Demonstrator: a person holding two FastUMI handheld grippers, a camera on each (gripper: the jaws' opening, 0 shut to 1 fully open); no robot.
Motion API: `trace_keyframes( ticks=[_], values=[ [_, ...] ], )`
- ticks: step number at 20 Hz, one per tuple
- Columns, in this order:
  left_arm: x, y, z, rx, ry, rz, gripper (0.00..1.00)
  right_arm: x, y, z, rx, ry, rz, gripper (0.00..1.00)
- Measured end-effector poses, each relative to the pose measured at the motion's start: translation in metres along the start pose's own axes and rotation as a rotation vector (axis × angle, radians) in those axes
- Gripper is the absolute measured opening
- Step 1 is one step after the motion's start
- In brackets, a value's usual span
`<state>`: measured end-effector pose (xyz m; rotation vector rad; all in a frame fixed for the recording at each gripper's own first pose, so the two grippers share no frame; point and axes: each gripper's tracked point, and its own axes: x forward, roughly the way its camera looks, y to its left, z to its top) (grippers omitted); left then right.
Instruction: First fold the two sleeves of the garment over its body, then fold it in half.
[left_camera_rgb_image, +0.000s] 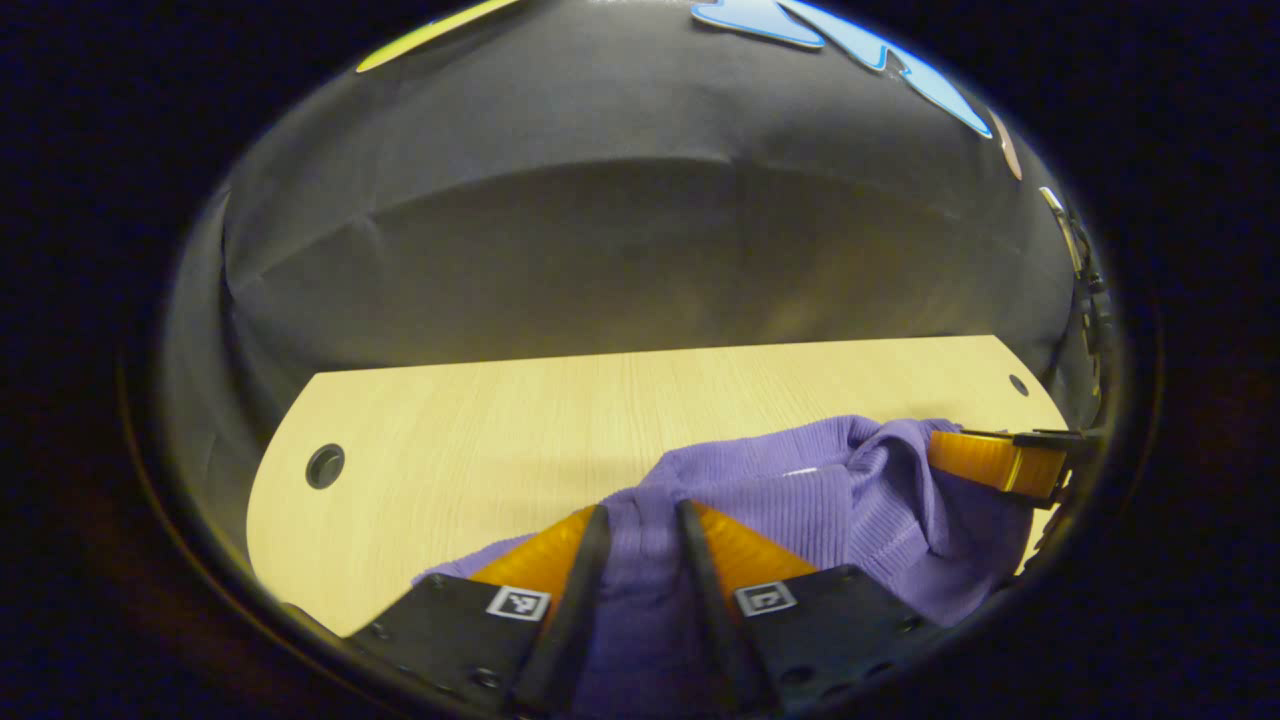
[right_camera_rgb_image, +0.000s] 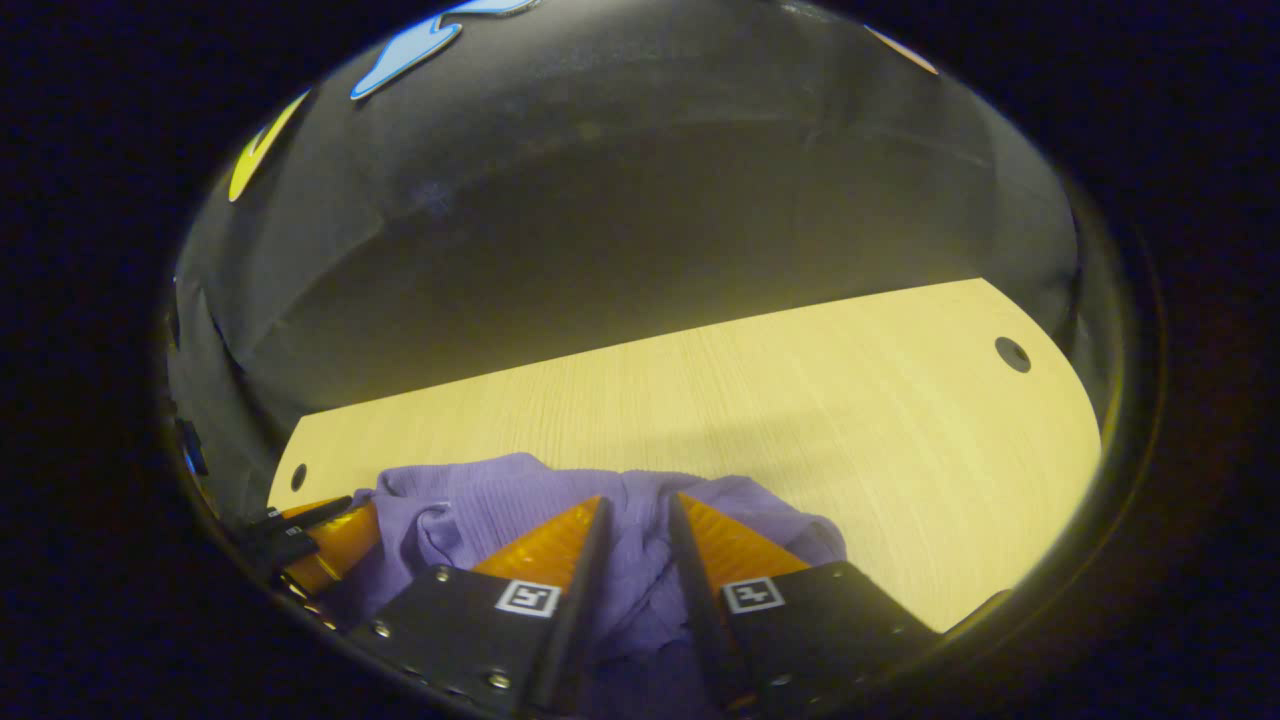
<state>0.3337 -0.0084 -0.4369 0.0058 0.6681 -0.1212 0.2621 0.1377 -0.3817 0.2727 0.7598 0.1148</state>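
In the left gripper view, the left tongs (left_camera_rgb_image: 643, 520) sit low over a purple ribbed garment (left_camera_rgb_image: 800, 490), and a band of the knit runs up through the narrow gap between the two fingers, so they appear clamped on the fabric. The garment lies bunched in a soft heap on the near part of the pale wooden bench (left_camera_rgb_image: 480, 420), rumpled rather than spread flat, with its folds rising toward the right side of that view. There the right tongs (left_camera_rgb_image: 995, 460) reach in from the edge, touching the cloth. In the right gripper view, the right tongs (right_camera_rgb_image: 636, 515) likewise have purple knit filling the slim space between their fingers, and they look closed on the garment (right_camera_rgb_image: 480, 500). The heap sits close in front of them, near the front edge of the bench (right_camera_rgb_image: 850, 400), with bare wood stretching beyond it to the dark cloth wall (right_camera_rgb_image: 640, 220). At the lower left of that view the left tongs (right_camera_rgb_image: 320, 540) press against the side of the bunched fabric. A small round hole (right_camera_rgb_image: 1012, 354) shows near the far corner of the bench.
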Motion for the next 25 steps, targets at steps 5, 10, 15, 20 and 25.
trace_keyframes(
  ticks=[5,10,15,20,25],
  values=[
    [-0.025,-0.011,0.013,-0.039,-0.02,-0.021,0.91,-0.03,-0.003,0.013,-0.031,-0.044,-0.005,0.76],
    [-0.077,-0.037,0.048,-0.007,-0.09,-0.045,0.94,-0.081,-0.005,0.032,-0.017,-0.086,0.005,0.76],
    [-0.161,-0.065,0.082,0.02,-0.184,-0.071,0.93,-0.167,0.001,0.06,-0.051,-0.17,0.017,0.76],
    [-0.256,-0.071,0.105,0.032,-0.271,-0.067,0.92,-0.258,0.013,0.078,-0.08,-0.262,0.032,0.75],
    [-0.345,-0.07,0.108,0.058,-0.342,-0.054,0.93,-0.332,0.026,0.078,-0.123,-0.361,0.059,0.75]
  ],
)
